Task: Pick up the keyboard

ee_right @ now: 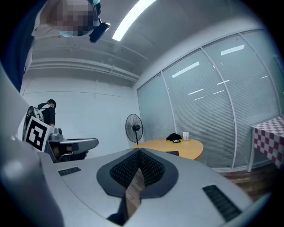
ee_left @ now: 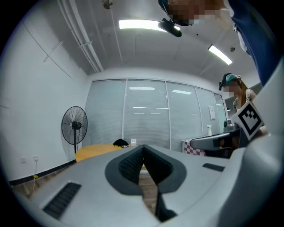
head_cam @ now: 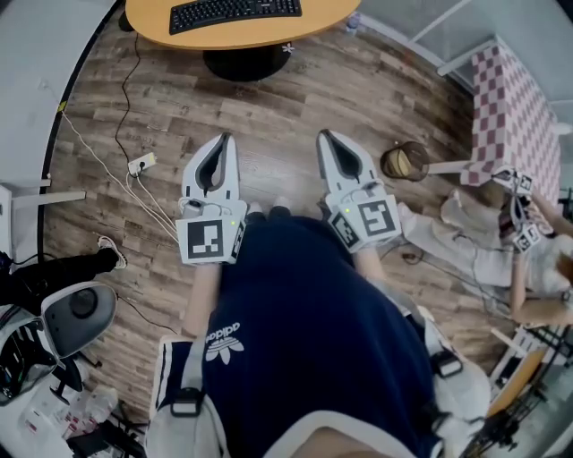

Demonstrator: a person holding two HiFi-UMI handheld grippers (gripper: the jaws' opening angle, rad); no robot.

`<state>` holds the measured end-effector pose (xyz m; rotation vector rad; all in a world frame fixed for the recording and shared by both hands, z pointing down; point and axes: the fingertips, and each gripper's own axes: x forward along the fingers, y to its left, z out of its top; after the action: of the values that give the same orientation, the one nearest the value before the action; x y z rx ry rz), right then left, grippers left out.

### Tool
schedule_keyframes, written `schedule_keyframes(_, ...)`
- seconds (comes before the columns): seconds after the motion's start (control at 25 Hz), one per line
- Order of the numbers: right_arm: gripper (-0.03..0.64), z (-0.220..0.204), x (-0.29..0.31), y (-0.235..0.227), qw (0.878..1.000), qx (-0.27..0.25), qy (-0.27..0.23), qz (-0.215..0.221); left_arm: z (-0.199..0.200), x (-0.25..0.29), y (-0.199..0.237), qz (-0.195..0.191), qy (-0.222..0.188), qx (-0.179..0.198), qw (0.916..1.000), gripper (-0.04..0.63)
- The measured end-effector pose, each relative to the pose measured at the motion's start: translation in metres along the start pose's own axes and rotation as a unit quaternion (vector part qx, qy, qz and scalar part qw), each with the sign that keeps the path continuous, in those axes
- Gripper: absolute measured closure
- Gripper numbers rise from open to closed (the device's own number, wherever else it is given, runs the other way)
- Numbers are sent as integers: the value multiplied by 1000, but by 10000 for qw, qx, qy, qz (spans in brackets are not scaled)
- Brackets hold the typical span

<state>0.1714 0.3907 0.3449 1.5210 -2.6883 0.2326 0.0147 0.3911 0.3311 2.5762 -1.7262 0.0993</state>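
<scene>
A black keyboard point(head_cam: 235, 12) lies flat on the round yellow table point(head_cam: 233, 36). Both grippers, left point(head_cam: 216, 146) and right point(head_cam: 332, 145), are closed and empty, well short of it.

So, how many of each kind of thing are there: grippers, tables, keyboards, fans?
Grippers: 2, left gripper and right gripper, both shut and empty
Tables: 2, round table and checked table
Keyboards: 1, keyboard on the round table
Fans: 1, fan
Total: 6
</scene>
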Motion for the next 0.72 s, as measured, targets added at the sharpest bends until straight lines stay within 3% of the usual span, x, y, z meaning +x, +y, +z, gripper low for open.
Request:
schedule_keyframes(0.16,614,7,-7,-14,9997,42,-216,70,8,8,-6,62,-171,-55,9998,592)
schedule_keyframes(0.28,614,8,-12,-24,9997,8,-240,69,0,9,-9,77,-71,93,9999,592)
schedule_keyframes(0.72,614,-2,-12,-51,9998,170,-60,-68,-3,29,-14,156,53,-9,9999,592)
